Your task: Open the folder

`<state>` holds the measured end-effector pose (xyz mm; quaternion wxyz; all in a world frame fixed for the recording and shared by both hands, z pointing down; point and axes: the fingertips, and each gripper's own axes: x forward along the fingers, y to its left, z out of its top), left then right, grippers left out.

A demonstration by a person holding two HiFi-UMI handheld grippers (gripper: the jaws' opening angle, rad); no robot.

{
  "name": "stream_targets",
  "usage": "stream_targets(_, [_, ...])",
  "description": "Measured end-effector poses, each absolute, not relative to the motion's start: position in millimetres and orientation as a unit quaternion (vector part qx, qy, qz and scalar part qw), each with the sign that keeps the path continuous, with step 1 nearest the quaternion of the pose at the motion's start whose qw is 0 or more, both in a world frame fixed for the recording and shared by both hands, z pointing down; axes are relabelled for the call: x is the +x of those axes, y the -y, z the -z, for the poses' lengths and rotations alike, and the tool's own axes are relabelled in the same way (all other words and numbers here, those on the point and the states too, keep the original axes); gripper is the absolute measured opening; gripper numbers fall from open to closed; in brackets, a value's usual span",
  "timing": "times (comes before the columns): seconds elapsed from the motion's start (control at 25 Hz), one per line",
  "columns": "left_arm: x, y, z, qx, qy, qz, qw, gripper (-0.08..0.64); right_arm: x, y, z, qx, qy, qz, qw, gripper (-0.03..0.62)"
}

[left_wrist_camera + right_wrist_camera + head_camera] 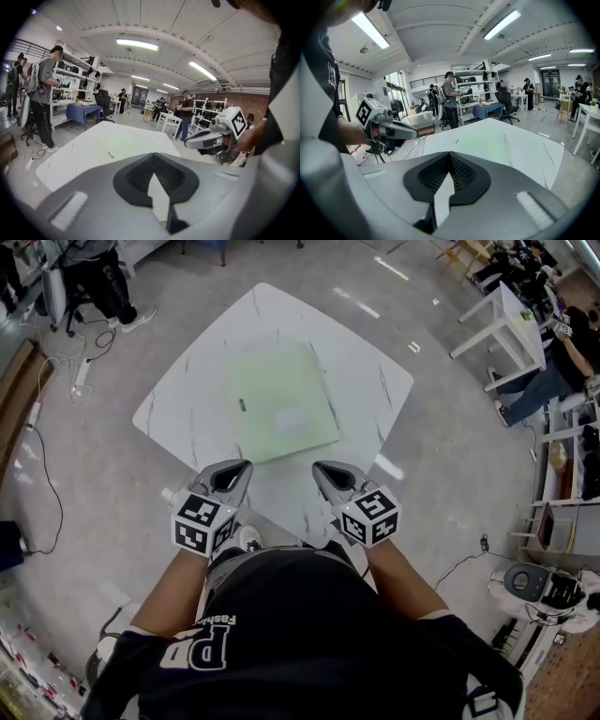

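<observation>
Now the left gripper [246, 465] and right gripper [319, 466], both pinched closed on nothing, hang near the unopened folder [279, 404]; next they should lift it open.

Near corner of the white table [178, 418] is out of sight in the head view, tucked under the left gripper [244, 467], the right gripper [319, 469] and the person's dark shirt [309, 615]. On the green folder [281, 381], there's a small dark mark [242, 406] at the left edge, too tiny to name, and a pale label [287, 419] whose print can't be read. In both gripper views the grey gripper body covers the table's near part, and the folder is a faint green wash with unclear edges.
</observation>
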<state>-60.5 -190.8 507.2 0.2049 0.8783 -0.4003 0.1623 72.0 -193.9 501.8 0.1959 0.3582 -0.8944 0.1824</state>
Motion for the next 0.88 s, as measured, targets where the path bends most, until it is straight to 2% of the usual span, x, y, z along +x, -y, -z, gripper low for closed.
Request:
stream_targets(0.6, [-49.2,195.1,-507.9,0.873,0.402,-0.182,0.205,0.052,77.1,209.7,-501.3,0.351,0.899,-0.187,0.184,-0.003])
stream_targets(0.88, [-52.7,209.4,-544.1,0.867,0.401,-0.223,0.193,0.052,83.2,209.8,-501.2,0.360,0.896,-0.189,0.180,-0.003])
